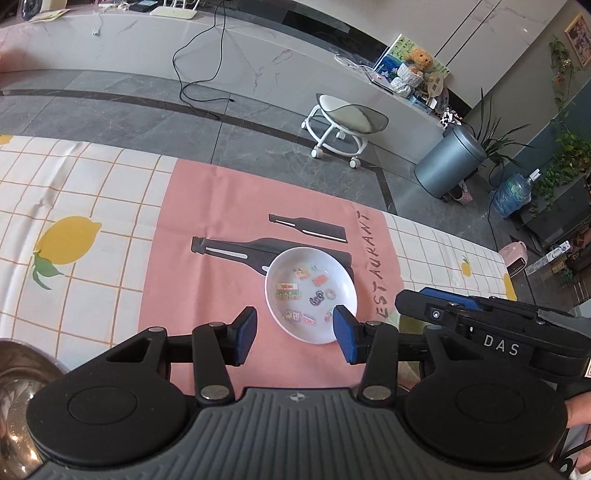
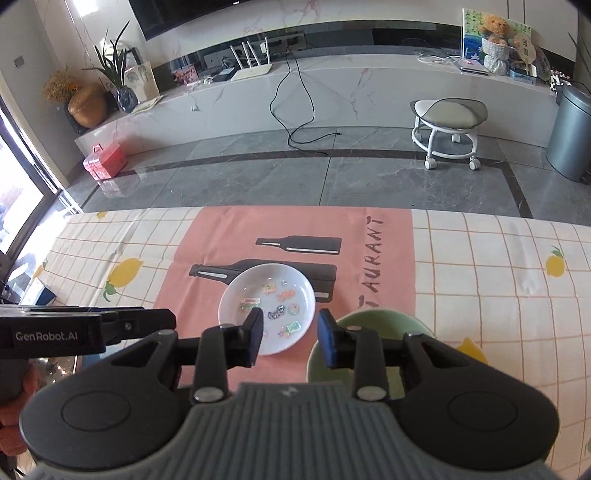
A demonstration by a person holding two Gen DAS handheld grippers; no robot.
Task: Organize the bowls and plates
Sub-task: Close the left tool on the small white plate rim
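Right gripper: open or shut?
Open. The right gripper shows a clear gap between its blue pads, nothing held; white plate lies beyond.

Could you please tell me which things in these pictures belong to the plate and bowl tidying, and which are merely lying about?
Belongs to the job:
white plate on the pink mat
green bowl beside it
metal bowl
left claw and right claw, both open

Just lying about:
stool
bin
teddy bear
red box
black cable
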